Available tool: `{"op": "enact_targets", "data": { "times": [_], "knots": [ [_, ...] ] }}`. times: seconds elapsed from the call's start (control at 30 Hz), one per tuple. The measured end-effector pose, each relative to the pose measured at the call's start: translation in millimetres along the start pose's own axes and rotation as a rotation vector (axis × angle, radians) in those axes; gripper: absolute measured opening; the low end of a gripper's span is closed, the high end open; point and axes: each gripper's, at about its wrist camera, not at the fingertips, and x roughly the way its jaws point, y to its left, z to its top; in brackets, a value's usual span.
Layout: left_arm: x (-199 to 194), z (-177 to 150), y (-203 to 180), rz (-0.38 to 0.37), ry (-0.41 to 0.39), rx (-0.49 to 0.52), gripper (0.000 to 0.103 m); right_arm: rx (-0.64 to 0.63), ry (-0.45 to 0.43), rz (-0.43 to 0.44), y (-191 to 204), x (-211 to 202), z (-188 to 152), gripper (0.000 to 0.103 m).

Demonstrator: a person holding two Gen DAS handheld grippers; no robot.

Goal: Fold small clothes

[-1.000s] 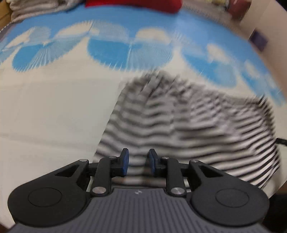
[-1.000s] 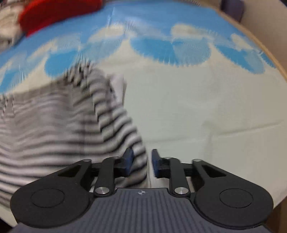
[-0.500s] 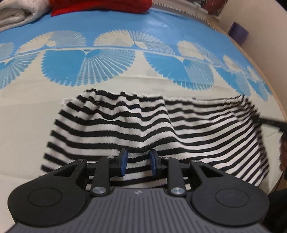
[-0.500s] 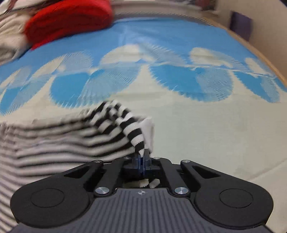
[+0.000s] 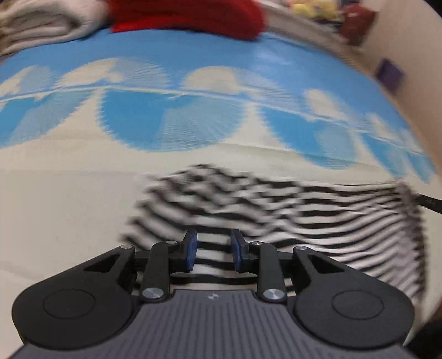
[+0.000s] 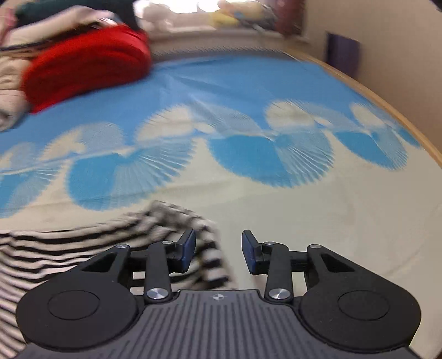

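A black-and-white striped garment (image 5: 304,210) lies spread on the bed sheet (image 5: 69,207), blurred by motion. My left gripper (image 5: 212,250) hangs over the garment's near edge. Its blue pads stand apart and stripes show through the gap, with no pinch visible. In the right wrist view the garment's right corner (image 6: 171,221) lies bunched beside the left pad of my right gripper (image 6: 218,250). The right gripper's jaws are opening, and the striped hem (image 6: 215,259) shows in the gap, free of the pads.
A red folded garment (image 6: 83,69) and cream folded cloth (image 5: 41,22) are piled at the far end of the bed. A wooden bed edge (image 6: 400,116) and a wall with a purple object (image 6: 342,52) bound the right side. A dark part pokes in at the right (image 5: 431,203).
Half a second ago the right gripper was shut on the striped corner; now its jaws stand apart and the corner has dropped beside its left pad. The left view shifted and blurred.
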Motion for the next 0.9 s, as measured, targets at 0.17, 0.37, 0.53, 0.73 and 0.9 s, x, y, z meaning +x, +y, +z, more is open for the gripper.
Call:
{"op": "enact_targets", "data": {
  "times": [0.17,0.37,0.53,0.73,0.9],
  "knots": [
    [12.3,-2.7,22.2,0.057,0.072,-0.069,0.029,-0.01,0.185,0.279,2.6,1.3,-14.8,0.042],
    [-17.4,-12.4,19.3,-0.058,0.054,-0.067,0.055,-0.193,0.326,0.227,7.2,1.6,-44.9,0.045],
    [0.2,-32.2,3.8,0.074,0.184,0.087,0.059,-0.204,0.286,0.149,1.8,-10.2,-45.5,0.053],
    [-67.5,-26.4,-8.4,0.132,-0.065,0.202,0.059,-0.051,-0.017,0.108,-27.9,-96.2,-28.9,0.055],
    [-104.7,-53.4,0.9,0.074,-0.07,0.135,0.059,0.062,-0.103,0.096,-45.5,-133.4,-43.1,0.059]
  ]
}}
